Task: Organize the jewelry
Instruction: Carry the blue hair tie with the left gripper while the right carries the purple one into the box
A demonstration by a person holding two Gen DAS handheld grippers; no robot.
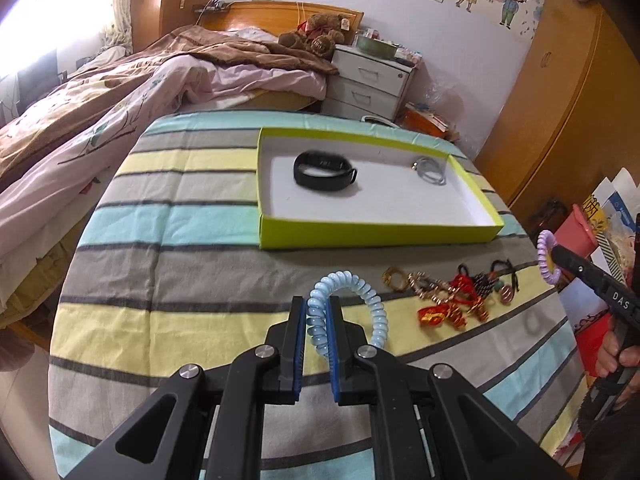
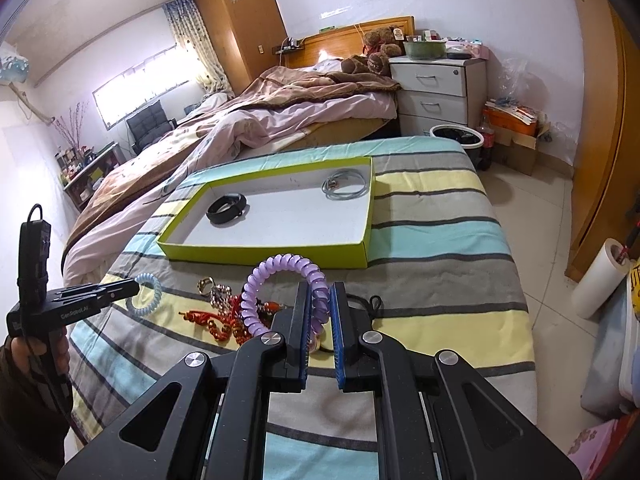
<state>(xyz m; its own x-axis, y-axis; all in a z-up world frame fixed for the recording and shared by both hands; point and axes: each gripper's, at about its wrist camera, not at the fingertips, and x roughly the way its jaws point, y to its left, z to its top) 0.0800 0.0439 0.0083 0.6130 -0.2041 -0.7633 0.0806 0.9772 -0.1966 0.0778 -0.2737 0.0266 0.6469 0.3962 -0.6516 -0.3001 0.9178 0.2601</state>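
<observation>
My left gripper is shut on a light blue spiral hair tie, held above the striped cloth; it also shows in the right wrist view. My right gripper is shut on a purple spiral hair tie, also seen in the left wrist view. A lime-green shallow box lies ahead and holds a black wristband and a grey bracelet. A heap of red, gold and black jewelry lies on the cloth in front of the box.
The striped cloth covers a table beside a bed with pink and brown bedding. A white drawer unit and a bin stand beyond the table. A wooden wardrobe is on the right.
</observation>
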